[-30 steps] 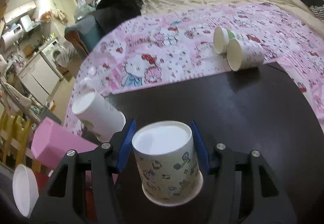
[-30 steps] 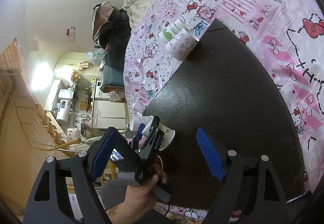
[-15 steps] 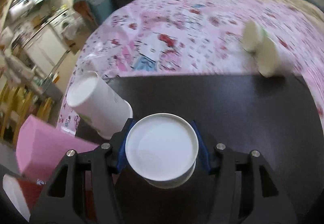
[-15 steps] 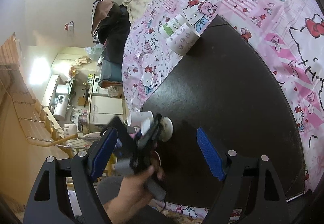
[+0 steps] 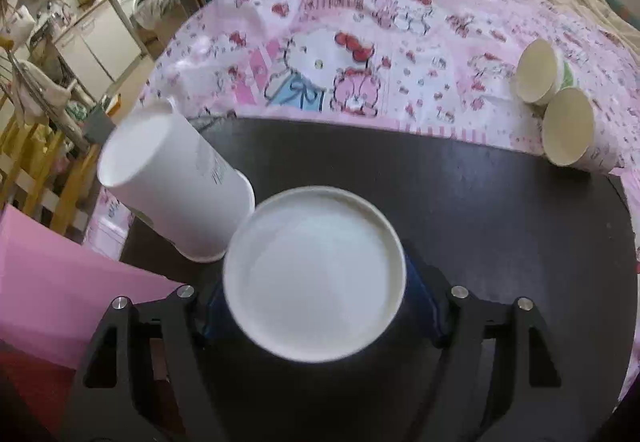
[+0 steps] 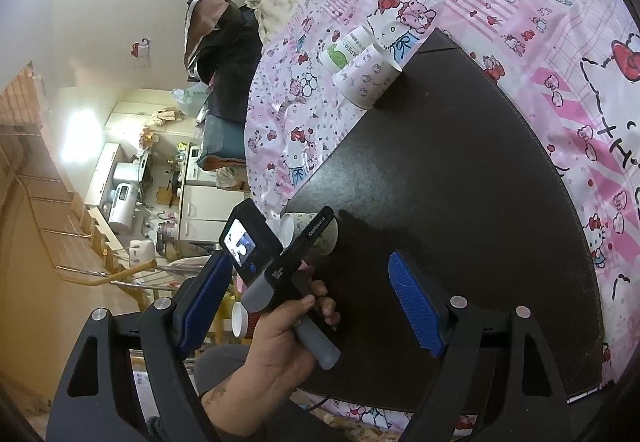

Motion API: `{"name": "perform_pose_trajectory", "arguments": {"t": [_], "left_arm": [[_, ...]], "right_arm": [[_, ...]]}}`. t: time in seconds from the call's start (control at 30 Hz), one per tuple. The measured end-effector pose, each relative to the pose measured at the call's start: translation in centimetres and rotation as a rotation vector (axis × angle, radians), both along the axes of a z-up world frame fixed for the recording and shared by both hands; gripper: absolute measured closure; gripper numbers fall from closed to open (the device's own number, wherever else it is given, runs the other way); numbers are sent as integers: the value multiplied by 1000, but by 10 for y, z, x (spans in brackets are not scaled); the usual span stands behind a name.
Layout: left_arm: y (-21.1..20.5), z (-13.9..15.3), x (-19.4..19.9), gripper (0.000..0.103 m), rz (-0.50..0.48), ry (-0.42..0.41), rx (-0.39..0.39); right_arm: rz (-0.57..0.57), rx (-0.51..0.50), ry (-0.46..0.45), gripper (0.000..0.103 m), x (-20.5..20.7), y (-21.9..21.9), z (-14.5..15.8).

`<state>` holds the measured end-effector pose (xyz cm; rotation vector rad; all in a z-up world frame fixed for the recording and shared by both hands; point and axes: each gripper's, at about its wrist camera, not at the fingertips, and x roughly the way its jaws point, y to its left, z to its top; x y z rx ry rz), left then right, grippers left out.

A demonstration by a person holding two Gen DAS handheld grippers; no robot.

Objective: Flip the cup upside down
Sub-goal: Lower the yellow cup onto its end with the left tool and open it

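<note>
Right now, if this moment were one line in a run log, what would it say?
phase: flipping cup | left gripper: shut on patterned paper cup, base toward camera | right gripper: open, empty | white paper cup: inverted on dark table

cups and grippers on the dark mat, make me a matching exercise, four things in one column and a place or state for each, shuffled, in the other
Things:
1. patterned cup
2. plain white cup
3. two far cups
4. right gripper

Places or states:
a. lying on their sides at the mat's far edge
b. open, holding nothing
c. between the left gripper's fingers, base toward the camera
d. upside down on the dark mat, beside the held cup

Pairs: 1-c, 2-d, 3-a, 4-b
</note>
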<state>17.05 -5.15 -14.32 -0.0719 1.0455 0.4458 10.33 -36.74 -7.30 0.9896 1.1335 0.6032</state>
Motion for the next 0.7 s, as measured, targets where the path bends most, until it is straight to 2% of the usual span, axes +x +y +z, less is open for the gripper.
{"name": "perform_pose_trajectory", "arguments": {"t": [0.07,0.23,0.33,0.53,0.7], "left_arm": [[-1,4,-2,32,-9,-6,-5],[-5,18,-5,32,-48,-23,-73],[-8,34,-12,32,-67,-43,-94],[-17,70,-33,32,-135,-63,-84],[-24,87,-46,32,-202,-21,-94]], "right_arm": [[4,-7,0,20,1,2,0],[13,-29,-3,20,1,6,1],[11,-40,-3,20,1,6,0],[6,-69,5,20,1,6,-2],[3,-94,10,20,0,8,-4]]}}
